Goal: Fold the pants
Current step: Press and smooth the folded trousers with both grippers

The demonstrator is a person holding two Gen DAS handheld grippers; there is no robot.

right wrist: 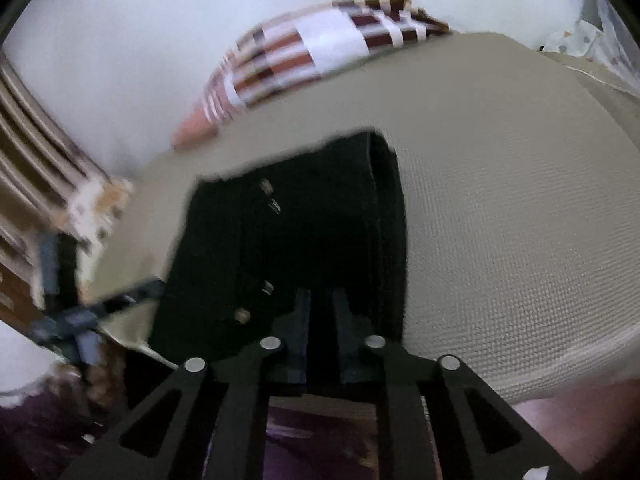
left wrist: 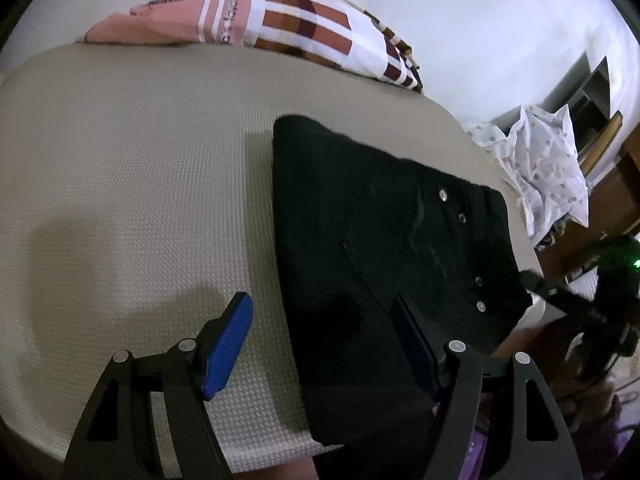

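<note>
- The pants (left wrist: 384, 248) are lying on the bed (left wrist: 140, 160) as a compact black rectangle, with metal studs showing along the waist end at 3 o'clock in the left wrist view.
- Judged from that shape, the folding is appearing largely done; at most a final fold or a smoothing pass is remaining.
- A patterned pillow (left wrist: 312, 24) is resting at 12 o'clock on the bed, well apart from the pants.
- A dotted white cloth (left wrist: 548, 168) is hanging at 3 o'clock, beyond the bed edge.
- The left tongs (left wrist: 324, 344) are standing wide open, holding nothing; one blue pad is hovering over the bed cover, the other over the near part of the pants. Contact cannot be told.
- The right tongs (right wrist: 320, 308) are showing only a narrow gap between the fingers, directly over the near edge of the pants (right wrist: 288, 240). The view is blurred and dark, so whether fabric is pinched cannot be told.
</note>
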